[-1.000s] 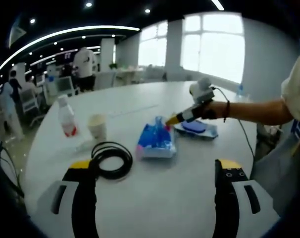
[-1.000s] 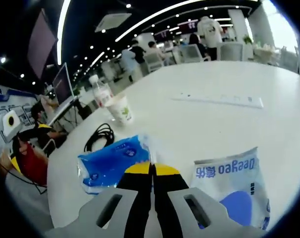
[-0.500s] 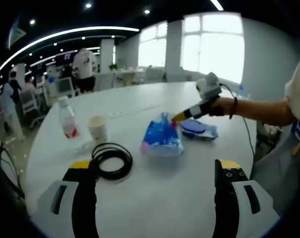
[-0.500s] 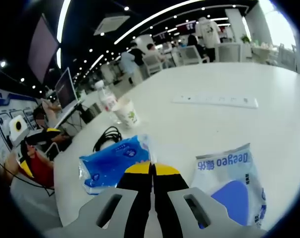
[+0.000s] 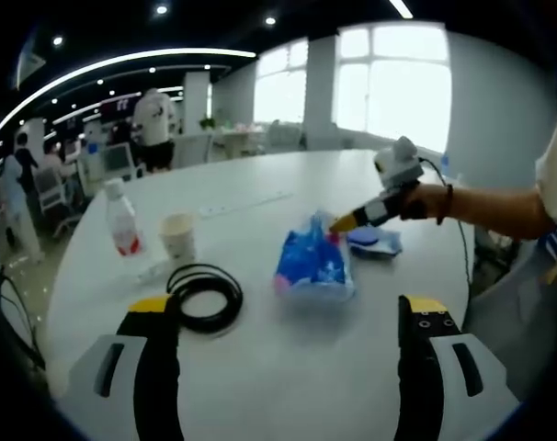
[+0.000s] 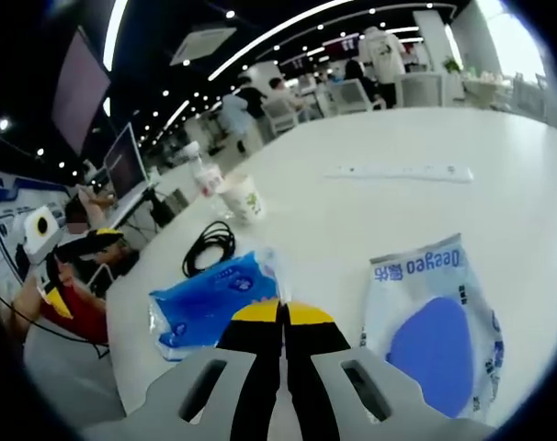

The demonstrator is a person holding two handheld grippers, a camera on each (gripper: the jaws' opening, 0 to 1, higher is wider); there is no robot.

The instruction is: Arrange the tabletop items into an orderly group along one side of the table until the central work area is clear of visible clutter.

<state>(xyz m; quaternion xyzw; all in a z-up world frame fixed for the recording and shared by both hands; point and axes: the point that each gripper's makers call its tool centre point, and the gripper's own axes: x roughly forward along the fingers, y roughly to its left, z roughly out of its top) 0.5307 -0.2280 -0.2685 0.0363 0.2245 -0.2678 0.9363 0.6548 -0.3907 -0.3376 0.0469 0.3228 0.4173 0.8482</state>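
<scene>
1. While the right tongs (image 6: 280, 317) were pressed closed on a corner of the blue wipes pack (image 5: 312, 262), that pack hung from their yellow tips, its lower end at or just above the white tabletop (image 5: 260, 367).
2. Seen in the right gripper view, the pack (image 6: 210, 299) trailed away to the left of the tongs, its long axis running out from the pinched corner.
3. Just right of the closed jaws lay the white-and-blue Deeyeo pouch (image 6: 435, 317), flat on the tabletop, so the right tongs were much the nearer to it.
4. Held low and near the person, the left tongs (image 5: 288, 317) stood wide open and empty, the wipes pack ahead between their jaws.
5. Closer to the left jaw sat the black cable coil (image 5: 203, 296), with the paper cup (image 5: 179, 239) and the water bottle (image 5: 123, 219) beyond it.
6. Judging by this layout, the carried pack belonged beside that cluster, leftward of the right tongs.
</scene>
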